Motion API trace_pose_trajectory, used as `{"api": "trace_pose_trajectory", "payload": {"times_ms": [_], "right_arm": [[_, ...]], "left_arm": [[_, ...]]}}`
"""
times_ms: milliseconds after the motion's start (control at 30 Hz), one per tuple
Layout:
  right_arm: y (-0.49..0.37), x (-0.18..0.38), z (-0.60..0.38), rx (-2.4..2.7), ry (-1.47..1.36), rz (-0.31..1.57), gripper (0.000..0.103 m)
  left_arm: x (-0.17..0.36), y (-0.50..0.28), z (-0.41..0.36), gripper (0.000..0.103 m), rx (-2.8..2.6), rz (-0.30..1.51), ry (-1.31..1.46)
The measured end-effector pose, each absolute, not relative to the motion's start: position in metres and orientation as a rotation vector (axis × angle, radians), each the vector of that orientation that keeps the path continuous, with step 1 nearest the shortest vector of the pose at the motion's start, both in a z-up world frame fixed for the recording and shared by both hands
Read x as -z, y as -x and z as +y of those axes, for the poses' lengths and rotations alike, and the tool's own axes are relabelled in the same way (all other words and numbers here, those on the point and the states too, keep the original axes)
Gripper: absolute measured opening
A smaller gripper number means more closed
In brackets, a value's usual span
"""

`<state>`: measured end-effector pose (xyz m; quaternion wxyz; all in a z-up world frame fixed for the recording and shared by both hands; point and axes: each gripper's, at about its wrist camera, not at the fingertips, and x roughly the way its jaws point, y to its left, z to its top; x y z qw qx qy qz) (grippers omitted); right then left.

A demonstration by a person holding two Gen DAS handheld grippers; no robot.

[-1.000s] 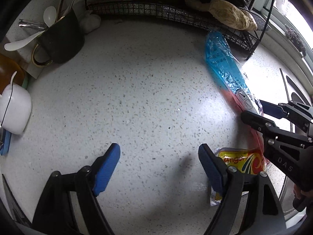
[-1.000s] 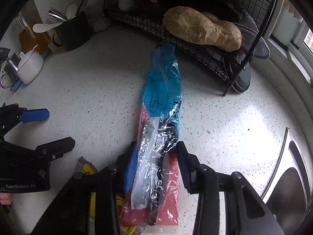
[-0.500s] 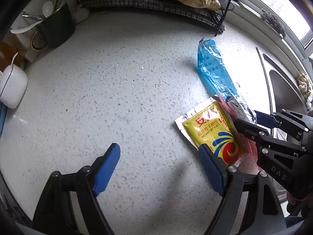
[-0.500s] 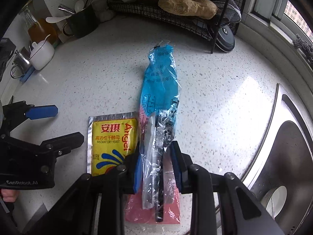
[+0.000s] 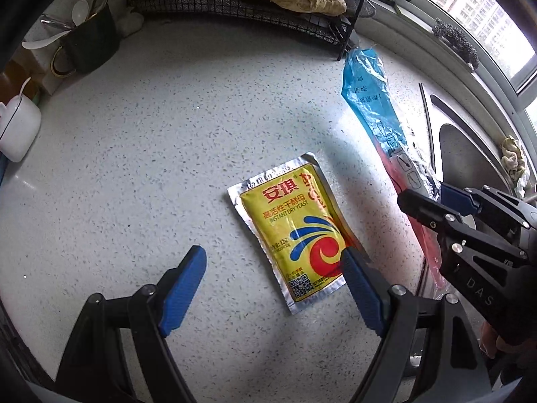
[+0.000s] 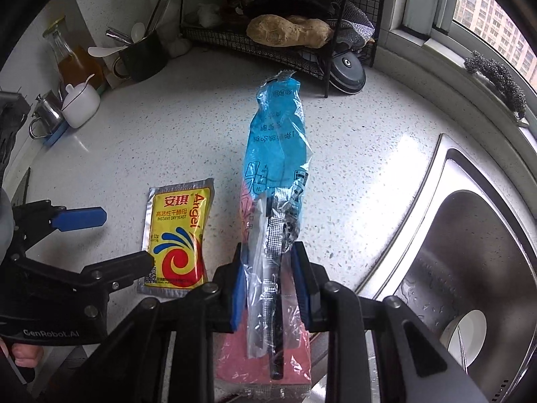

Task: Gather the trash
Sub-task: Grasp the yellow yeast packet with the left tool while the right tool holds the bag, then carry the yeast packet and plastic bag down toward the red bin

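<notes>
Trash: 1 yeast packet, 1 plastic wrapper

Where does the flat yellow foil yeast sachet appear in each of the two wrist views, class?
Left wrist view: the flat yellow foil yeast sachet lies below centre, beside the near right blue finger.
Right wrist view: it lies lower left, left of the long blue plastic wrapper.
Shared landmark: the black wire rack at the counter's back.

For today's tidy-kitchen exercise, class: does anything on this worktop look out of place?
Yes. A yellow foil yeast sachet lies loose and askew on the speckled worktop. The long blue and red plastic wrapper is gripped by the right gripper, one end sticking out.
</notes>
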<state>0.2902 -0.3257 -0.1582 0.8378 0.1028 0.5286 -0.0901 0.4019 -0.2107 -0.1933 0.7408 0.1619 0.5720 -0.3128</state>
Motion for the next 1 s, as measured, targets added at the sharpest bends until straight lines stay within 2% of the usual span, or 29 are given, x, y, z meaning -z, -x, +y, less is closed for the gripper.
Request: {"api": "trace_pose_trajectory", "payload": {"times_ms": [200, 533, 633, 700, 733, 800, 1000], "right_arm": [[-0.289, 0.161, -0.349, 0.171, -0.201, 1.116, 0.024], [-0.286, 0.170, -0.372, 0.138, -0.217, 1.132, 0.024], [-0.285, 0.169, -0.369, 0.122, -0.218, 1.127, 0.024], [-0.285, 0.168, -0.368, 0.115, -0.225, 1.125, 0.024], [-0.282, 0.168, -0.368, 0.113, -0.227, 1.124, 0.024], [-0.278, 0.169, -0.366, 0.109, -0.232, 1.127, 0.024], [-0.266, 0.165, -0.353, 0.090, -0.241, 1.132, 0.024]], "left_arm": [[0.210, -0.403, -0.237, 0.081, 0.628, 1.307, -0.298], [0.216, -0.394, -0.253, 0.081, 0.489, 1.268, -0.365], [0.216, -0.386, -0.250, 0.078, 0.460, 1.255, -0.360], [0.216, -0.378, -0.249, 0.073, 0.450, 1.243, -0.348], [0.214, -0.374, -0.248, 0.063, 0.456, 1.233, -0.347], [0.211, -0.367, -0.245, 0.051, 0.468, 1.221, -0.338], [0.205, -0.354, -0.226, 0.038, 0.515, 1.209, -0.317]]}}
